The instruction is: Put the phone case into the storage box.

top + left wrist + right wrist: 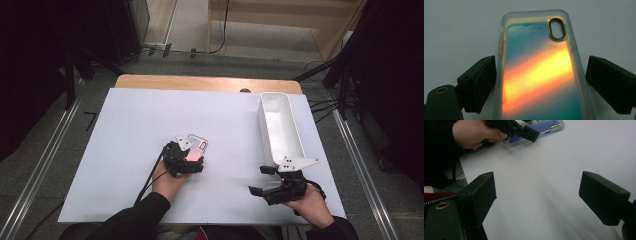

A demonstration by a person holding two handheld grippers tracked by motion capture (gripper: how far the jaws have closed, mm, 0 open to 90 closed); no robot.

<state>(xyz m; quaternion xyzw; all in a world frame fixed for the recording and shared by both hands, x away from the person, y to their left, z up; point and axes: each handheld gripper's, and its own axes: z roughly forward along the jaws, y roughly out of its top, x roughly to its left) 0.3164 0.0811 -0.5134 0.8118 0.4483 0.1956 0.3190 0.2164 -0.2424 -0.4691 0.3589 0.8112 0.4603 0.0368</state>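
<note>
A phone case (pixel 196 145) with an iridescent orange-and-teal back is laid flat on the white sheet (pixel 125 150) that covers the table, a little nearer the near edge than the far one and about midway between the left and right edges. The left gripper (pixel 190 152) is held over the case's near end. In the left gripper view the case (pixel 541 72) is seen between the two black jaws: the left jaw is set just beside the case's edge, while a gap is left at the right jaw, so the case is not clamped. The oval camera cut-out (pixel 557 28) is turned toward the far end.

The right gripper (pixel 262 180) is held low over the sheet near the near right corner, its jaws spread wide with nothing between them. A white oblong bin (pixel 280 127) is placed along the right edge, just beyond that gripper.
</note>
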